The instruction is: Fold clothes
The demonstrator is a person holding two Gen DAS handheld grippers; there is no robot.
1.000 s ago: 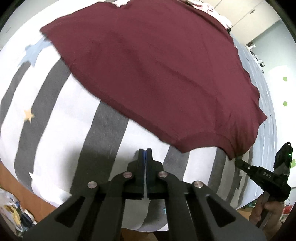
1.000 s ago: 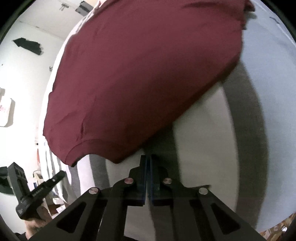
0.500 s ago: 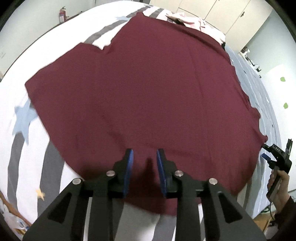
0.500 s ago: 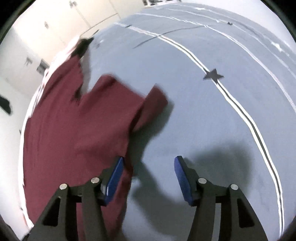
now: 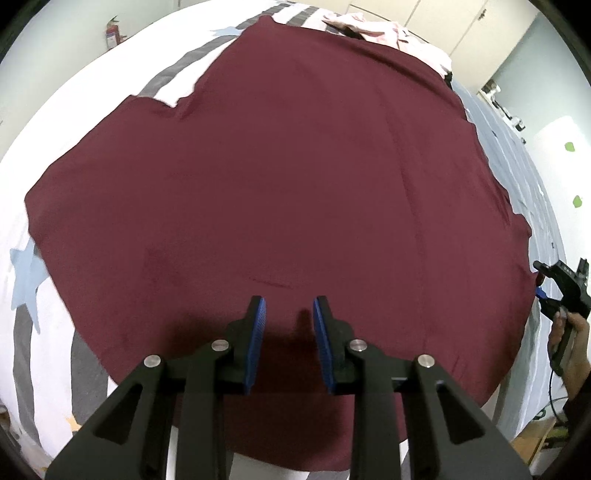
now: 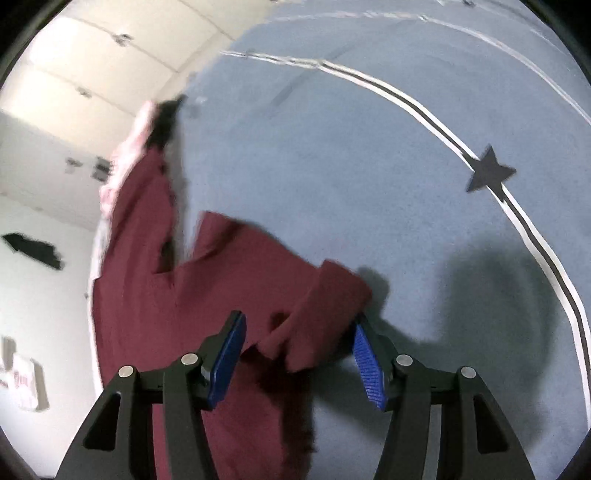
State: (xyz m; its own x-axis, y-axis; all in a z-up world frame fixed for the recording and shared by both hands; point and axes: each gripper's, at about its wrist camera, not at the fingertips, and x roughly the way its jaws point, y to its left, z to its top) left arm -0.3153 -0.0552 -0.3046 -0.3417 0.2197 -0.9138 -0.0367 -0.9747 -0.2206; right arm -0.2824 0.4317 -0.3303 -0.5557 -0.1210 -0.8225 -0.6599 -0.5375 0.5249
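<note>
Our maroon T-shirt (image 5: 280, 192) lies spread flat on the bed (image 5: 92, 92). The left gripper (image 5: 288, 325) hovers narrowly parted above its near hem, while the right gripper (image 6: 297, 345), jaws wide, straddles a rumpled sleeve (image 6: 325, 310). To fold cleanly, we judge we should pinch one layer at the edges and keep the fabric taut.

Your shirt (image 5: 280, 192) lies flat on the bed (image 5: 92, 92), hem at the near edge. Its right sleeve (image 6: 325, 306) sits between your right gripper (image 6: 295, 354) fingers. Clothes pile (image 5: 388, 31) at the far edge. Left gripper (image 5: 288, 332) over the hem.

No text, label or number can be read anywhere.
</note>
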